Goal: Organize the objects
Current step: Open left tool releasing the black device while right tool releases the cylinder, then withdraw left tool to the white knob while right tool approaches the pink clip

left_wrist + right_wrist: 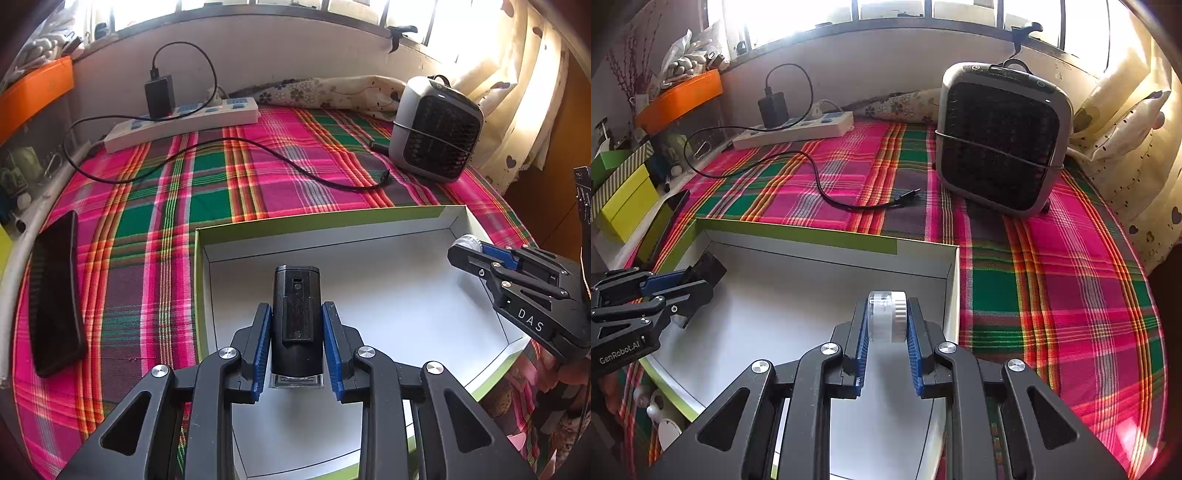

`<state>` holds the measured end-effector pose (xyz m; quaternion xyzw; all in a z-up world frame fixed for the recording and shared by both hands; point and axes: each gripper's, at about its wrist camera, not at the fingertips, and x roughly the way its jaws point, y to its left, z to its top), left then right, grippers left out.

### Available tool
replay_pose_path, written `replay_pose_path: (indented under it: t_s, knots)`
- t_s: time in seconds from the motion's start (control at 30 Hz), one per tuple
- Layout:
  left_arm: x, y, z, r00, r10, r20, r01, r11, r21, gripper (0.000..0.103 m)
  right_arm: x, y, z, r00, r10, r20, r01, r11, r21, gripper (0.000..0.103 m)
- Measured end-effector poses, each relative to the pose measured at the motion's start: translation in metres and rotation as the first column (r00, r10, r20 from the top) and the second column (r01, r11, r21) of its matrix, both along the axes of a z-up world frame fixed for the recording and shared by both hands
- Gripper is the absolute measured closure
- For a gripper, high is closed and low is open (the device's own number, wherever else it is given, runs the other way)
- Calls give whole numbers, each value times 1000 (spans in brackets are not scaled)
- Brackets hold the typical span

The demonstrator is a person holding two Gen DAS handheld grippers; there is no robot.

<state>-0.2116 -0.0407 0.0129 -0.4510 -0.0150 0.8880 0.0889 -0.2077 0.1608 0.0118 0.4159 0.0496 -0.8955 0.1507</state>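
Hovering over the shallow white box with the green rim, both grippers carry something. The left gripper is clamped on a black oblong device, its blue pads pressing the two long sides; a clear square piece shows at the device's near end, and it hangs above the left half of the box's white floor. The right gripper is closed tight on a small white and silver round part, held on edge between the pads, just inside the box's right wall. Each gripper shows at the edge of the other's view, near opposite sides of the box. The box lies on a pink, green and orange plaid cloth. Left of it a black phone lies flat on the cloth, well apart from the box. Behind the box a black cable snakes across the cloth from a charger plugged into a white power strip by the wall. A small grey fan with a dark grille stands at the back right, near the cream curtain.
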Motion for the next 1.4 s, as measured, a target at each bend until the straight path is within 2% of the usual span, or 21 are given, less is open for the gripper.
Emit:
replay_pose_path:
  t_s: [0.47,0.57,0.67,0.7,0.73,0.8,1.1,1.4]
  knots:
    - [-3,4,-1,1000,-7,16,8,999,-32,78,-3,-7,-2,1000,5,9,-6,999,41,83]
    - [-3,4,-1,1000,-8,15,8,1000,-24,77,-3,-7,-2,1000,9,11,-10,999,36,80]
    - [-3,2,0,1000,-2,19,2,1000,-1,73,-2,-6,0,1000,8,5,-8,1000,23,69]
    - [-2,2,0,1000,-2,19,2,1000,3,72,-1,-6,2,1000,7,-1,-7,1000,19,60]
    - [-2,2,1,1000,-2,20,2,1000,7,70,-1,-7,3,1000,10,0,-10,1000,10,56]
    - [0,2,2,1000,-3,23,3,1000,13,69,1,-7,4,1000,7,-2,-7,1000,4,54]
    - [18,-1,14,1000,12,-14,-11,999,40,67,13,-2,13,1000,-17,-8,17,999,-38,52]
    - [52,-6,32,998,11,-68,-8,999,50,67,48,5,31,998,6,-61,-11,998,-70,52]
